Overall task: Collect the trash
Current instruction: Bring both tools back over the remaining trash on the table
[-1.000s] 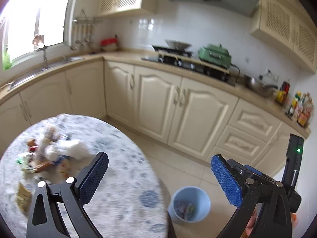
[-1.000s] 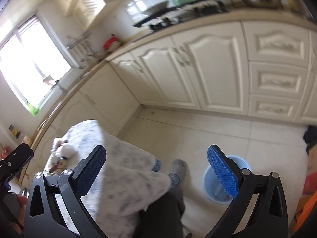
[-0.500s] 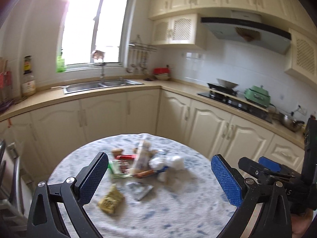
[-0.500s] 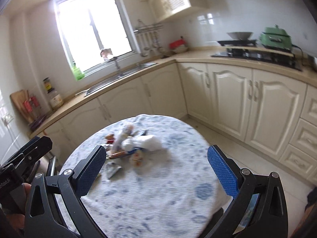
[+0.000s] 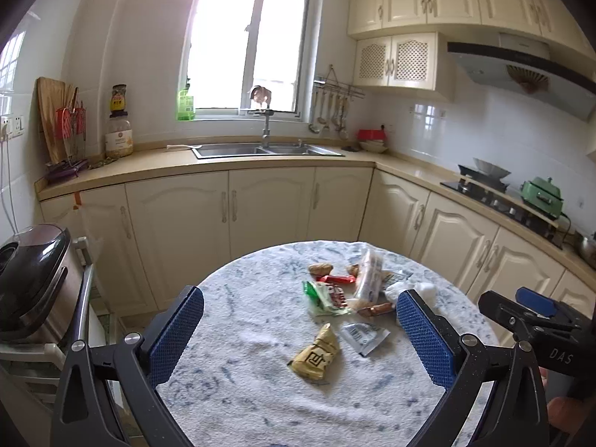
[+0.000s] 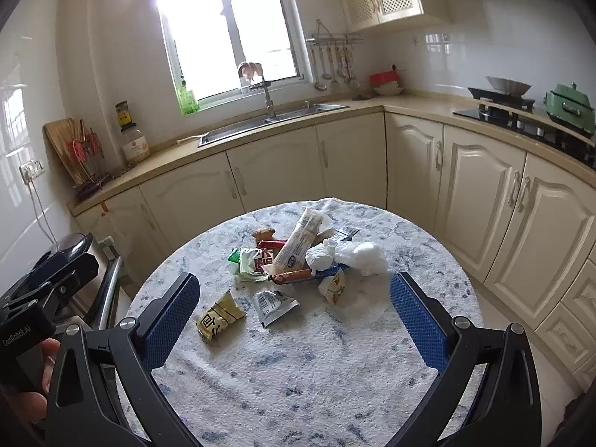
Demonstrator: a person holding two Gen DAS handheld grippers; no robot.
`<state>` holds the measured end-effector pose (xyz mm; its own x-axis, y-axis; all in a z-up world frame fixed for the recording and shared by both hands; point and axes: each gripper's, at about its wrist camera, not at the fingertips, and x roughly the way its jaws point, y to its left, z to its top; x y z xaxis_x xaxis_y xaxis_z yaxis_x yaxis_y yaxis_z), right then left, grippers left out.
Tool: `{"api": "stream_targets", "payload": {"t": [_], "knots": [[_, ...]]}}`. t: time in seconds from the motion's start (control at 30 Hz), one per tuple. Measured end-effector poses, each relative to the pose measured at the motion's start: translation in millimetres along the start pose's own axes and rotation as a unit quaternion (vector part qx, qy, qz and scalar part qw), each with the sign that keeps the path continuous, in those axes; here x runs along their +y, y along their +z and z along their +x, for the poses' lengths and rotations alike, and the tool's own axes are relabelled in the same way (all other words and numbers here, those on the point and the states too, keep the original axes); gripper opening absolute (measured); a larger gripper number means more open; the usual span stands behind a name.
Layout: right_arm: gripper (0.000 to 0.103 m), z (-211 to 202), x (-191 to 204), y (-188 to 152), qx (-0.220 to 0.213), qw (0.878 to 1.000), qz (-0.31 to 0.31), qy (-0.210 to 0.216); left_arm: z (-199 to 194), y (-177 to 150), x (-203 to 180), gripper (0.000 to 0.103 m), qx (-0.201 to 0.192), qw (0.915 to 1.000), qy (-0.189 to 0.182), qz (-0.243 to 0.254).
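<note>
A pile of trash lies on the round table (image 5: 242, 391) (image 6: 298, 391): a yellow snack wrapper (image 5: 316, 354) (image 6: 219, 316), a grey-white sachet (image 5: 364, 336) (image 6: 273, 305), a green-and-red packet (image 5: 326, 298) (image 6: 253, 260), a long clear wrapper (image 5: 368, 277) (image 6: 301, 240) and crumpled white tissue (image 5: 413, 290) (image 6: 354, 255). My left gripper (image 5: 300, 339) hovers open above the table's near side, the yellow wrapper between its fingers in the view. My right gripper (image 6: 294, 320) is open too, empty, short of the pile.
Cream kitchen cabinets (image 5: 268, 205) and a counter with a steel sink (image 5: 260, 149) ring the table. A stove and green pot (image 6: 566, 106) stand at right. A dark rice cooker (image 5: 29, 275) sits on a rack left of the table.
Both grippers have swung up and left from the floor and blue bin to face the table. The trash pile now sits centred ahead of both; both stay open.
</note>
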<state>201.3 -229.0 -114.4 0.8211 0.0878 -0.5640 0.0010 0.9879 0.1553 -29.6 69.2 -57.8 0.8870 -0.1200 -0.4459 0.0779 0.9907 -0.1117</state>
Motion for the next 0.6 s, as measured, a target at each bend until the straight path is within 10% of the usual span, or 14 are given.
{"api": "stream_targets", "payload": {"t": [0.6], "knots": [[0.103, 115.4, 20.9, -43.1, 0.121, 0.991, -0.055, 0.006, 155.0, -20.2, 7.3, 0.102, 0.129, 0.9909, -0.001, 0.041]]}}
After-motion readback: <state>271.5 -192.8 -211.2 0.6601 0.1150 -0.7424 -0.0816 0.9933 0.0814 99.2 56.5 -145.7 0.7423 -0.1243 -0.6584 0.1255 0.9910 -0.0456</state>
